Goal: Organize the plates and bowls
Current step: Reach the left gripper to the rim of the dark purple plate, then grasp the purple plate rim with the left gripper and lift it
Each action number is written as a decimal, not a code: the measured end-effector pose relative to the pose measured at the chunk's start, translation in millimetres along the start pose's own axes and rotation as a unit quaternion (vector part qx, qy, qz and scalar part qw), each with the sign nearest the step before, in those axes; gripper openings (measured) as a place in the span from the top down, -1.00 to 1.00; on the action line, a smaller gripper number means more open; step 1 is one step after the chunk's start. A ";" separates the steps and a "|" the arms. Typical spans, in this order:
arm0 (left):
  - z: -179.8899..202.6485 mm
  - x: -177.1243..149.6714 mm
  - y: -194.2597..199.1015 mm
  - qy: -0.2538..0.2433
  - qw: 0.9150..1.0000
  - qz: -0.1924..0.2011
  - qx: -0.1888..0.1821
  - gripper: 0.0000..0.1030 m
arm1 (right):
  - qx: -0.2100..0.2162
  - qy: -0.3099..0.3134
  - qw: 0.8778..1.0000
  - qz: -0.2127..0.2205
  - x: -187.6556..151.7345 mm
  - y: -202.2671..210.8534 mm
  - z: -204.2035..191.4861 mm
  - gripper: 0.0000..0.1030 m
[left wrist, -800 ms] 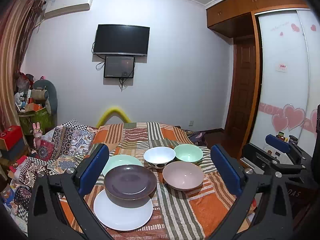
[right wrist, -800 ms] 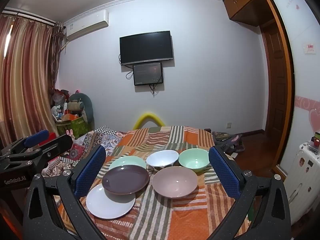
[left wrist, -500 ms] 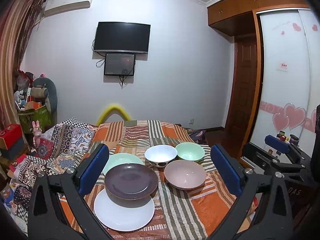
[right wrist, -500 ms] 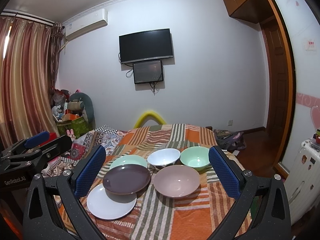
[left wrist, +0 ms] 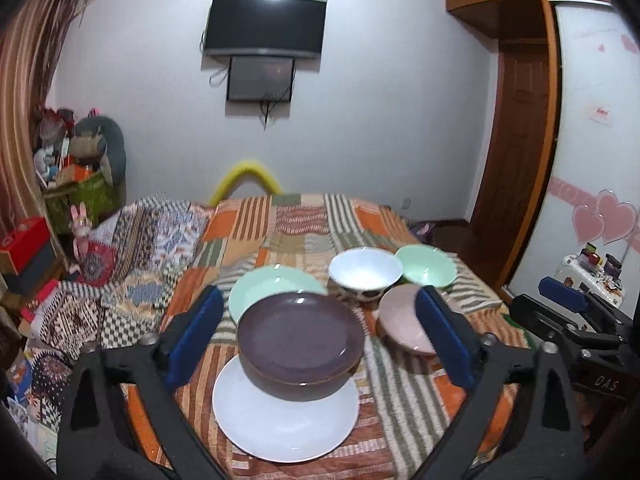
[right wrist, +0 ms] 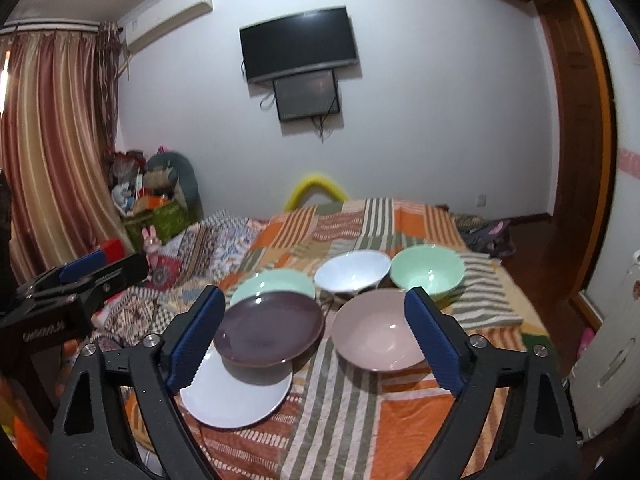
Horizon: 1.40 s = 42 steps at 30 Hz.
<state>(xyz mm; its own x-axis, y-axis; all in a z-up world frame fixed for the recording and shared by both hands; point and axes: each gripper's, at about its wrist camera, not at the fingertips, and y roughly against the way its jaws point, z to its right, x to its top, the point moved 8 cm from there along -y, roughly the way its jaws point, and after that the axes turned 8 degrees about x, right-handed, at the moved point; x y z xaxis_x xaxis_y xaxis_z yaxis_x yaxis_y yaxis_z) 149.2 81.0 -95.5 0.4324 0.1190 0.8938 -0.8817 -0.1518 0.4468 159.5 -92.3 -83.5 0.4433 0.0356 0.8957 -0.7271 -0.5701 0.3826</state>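
Approach is the step in hand, with no dish gripped yet. Left wrist view: the left gripper (left wrist: pixel 320 344) has its jaws wide apart and empty, framing the purple plate (left wrist: pixel 300 334), which rests on the near white plate (left wrist: pixel 286 420); behind these lie the green plate (left wrist: pixel 260 288), the white bowl (left wrist: pixel 365 269), the green bowl (left wrist: pixel 426 266) and the pink bowl (left wrist: pixel 400 320), all on the patchwork cloth (left wrist: pixel 400 392). The other tool appears at the right edge. Right wrist view: the right gripper (right wrist: pixel 316 338) likewise stands open with nothing between its pads; the pink bowl (right wrist: pixel 376 330) sits nearest its right finger, the purple plate (right wrist: pixel 268 330) beside its left finger, the white bowl (right wrist: pixel 352 272) and green bowl (right wrist: pixel 427 270) further back and touching or nearly so. Judged from this layout, sorting has not begun: plates and bowls remain unstacked by kind. The next move likely calls for lowering one gripper to a rim, straddling its edge, then closing firmly, since a glazed rim may slip.
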 end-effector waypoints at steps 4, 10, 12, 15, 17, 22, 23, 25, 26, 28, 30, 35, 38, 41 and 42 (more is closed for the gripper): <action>-26.5 -13.4 -38.0 0.014 0.999 -0.046 0.010 -0.64 | 0.009 -0.006 0.999 -0.038 -11.1 -26.8 3.5 -0.45; -57.8 -33.1 -88.5 0.024 0.995 -0.098 0.028 -0.40 | 0.023 -0.023 0.994 -0.100 -35.8 -65.1 7.9 -0.14; -66.0 -39.6 -105.2 0.025 0.993 -0.114 0.029 -0.30 | 0.029 -0.030 0.992 -0.123 -46.1 -78.6 7.9 -0.05; -75.6 -50.4 -126.8 0.027 0.990 -0.136 0.025 -0.12 | 0.038 -0.042 0.987 -0.151 -58.4 -96.6 9.4 0.12; -80.8 -58.4 -142.5 0.027 0.988 -0.152 0.022 -0.04 | 0.041 -0.048 0.984 -0.165 -66.7 -106.2 8.6 0.19; -85.0 -75.0 -173.8 0.024 0.983 -0.184 0.012 0.25 | 0.045 -0.060 0.976 -0.203 -83.3 -131.8 10.7 0.45; -85.0 -77.8 -178.8 0.022 0.982 -0.188 0.011 0.28 | 0.045 -0.061 0.975 -0.209 -85.1 -136.0 12.2 0.47; -85.1 -81.6 -188.9 0.019 0.981 -0.193 0.010 0.36 | 0.044 -0.064 0.973 -0.216 -89.3 -144.0 12.2 0.48; -85.9 -83.4 -194.4 0.019 0.980 -0.196 0.008 0.38 | 0.043 -0.066 0.973 -0.219 -91.5 -147.3 10.7 0.48; -85.6 -84.4 -202.3 0.022 0.979 -0.202 0.003 0.40 | 0.036 -0.068 0.972 -0.224 -95.3 -152.5 12.7 0.49; -86.4 -86.3 -210.7 0.026 0.978 -0.208 -0.004 0.40 | 0.027 -0.064 0.971 -0.228 -96.9 -157.7 13.3 0.50; -87.2 -89.2 -230.8 0.033 0.974 -0.222 -0.020 0.40 | 0.018 -0.072 0.970 -0.231 -99.1 -167.2 19.9 0.51; -86.1 -90.2 -241.1 0.036 0.972 -0.231 -0.029 0.42 | 0.011 -0.077 0.970 -0.228 -98.5 -169.9 25.1 0.50; -85.1 -92.1 -248.4 0.033 0.970 -0.241 -0.031 0.45 | 0.007 -0.081 0.970 -0.230 -99.2 -172.3 28.3 0.51; -84.8 -92.8 -251.1 0.031 0.969 -0.244 -0.031 0.45 | 0.006 -0.083 0.970 -0.230 -99.3 -172.8 29.8 0.51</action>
<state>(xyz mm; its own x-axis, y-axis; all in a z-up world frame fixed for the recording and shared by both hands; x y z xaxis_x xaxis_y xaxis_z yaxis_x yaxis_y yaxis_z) 314.4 191.3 -293.9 0.7899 0.2206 0.5722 -0.5860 -0.0038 0.8103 256.8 -21.7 -245.3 0.7982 0.1561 0.5818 -0.4269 -0.5348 0.7292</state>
